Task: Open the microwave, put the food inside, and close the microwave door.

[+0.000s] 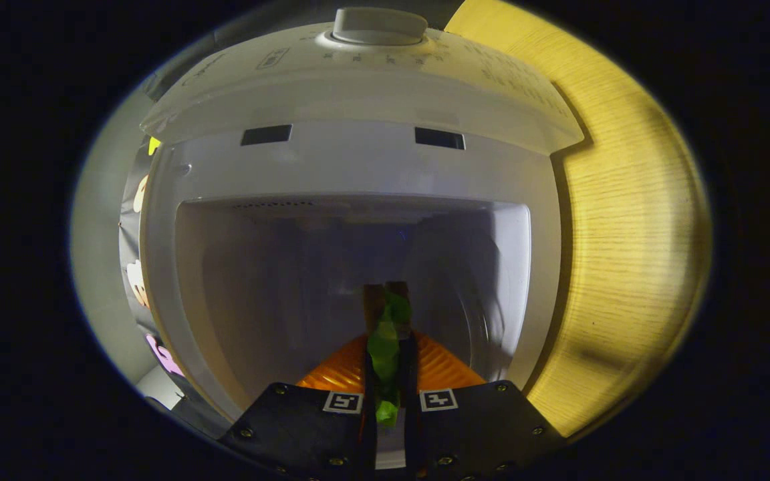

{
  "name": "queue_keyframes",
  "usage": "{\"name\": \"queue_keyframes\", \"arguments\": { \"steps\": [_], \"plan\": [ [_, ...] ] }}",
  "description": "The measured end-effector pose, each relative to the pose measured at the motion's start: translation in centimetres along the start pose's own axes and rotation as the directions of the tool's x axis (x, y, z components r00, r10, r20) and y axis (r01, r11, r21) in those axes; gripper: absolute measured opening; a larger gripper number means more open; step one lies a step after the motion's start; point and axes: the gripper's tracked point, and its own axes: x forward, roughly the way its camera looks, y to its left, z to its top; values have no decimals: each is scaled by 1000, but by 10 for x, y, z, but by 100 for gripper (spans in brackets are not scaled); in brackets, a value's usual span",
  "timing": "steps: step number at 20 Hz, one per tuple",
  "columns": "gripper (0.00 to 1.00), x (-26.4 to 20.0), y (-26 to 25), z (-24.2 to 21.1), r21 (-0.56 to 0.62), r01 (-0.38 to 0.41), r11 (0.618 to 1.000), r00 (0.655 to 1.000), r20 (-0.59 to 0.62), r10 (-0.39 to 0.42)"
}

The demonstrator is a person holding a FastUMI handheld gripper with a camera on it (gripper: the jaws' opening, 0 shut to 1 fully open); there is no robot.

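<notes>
At nine o'clock, the booth wall [132, 267] showed past the white microwave [358, 160]. The microwave stood open, its door [371, 87] swung out at twelve o'clock, with a round knob [378, 25] at its far end. Its white cavity [291, 280] lay just ahead of the fingers. At six o'clock the gripper [388, 314] held its jaws nearly together, pinching a green piece of food [385, 347] above an orange ridged plate [438, 367] at the cavity's mouth. At three o'clock ran a wooden table [632, 267].
</notes>
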Motion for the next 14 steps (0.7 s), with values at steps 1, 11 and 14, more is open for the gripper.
{"name": "queue_keyframes", "arguments": {
  "steps": [1,11,14],
  "plan": [
    [17,6,-1,-1,-6,4,1000,1000,6,-4],
    [30,25,-15,-22,-54,58,997,997,-51,-60],
    [59,15,-5,-29,-126,60,990,992,-99,-73]
  ]
}}
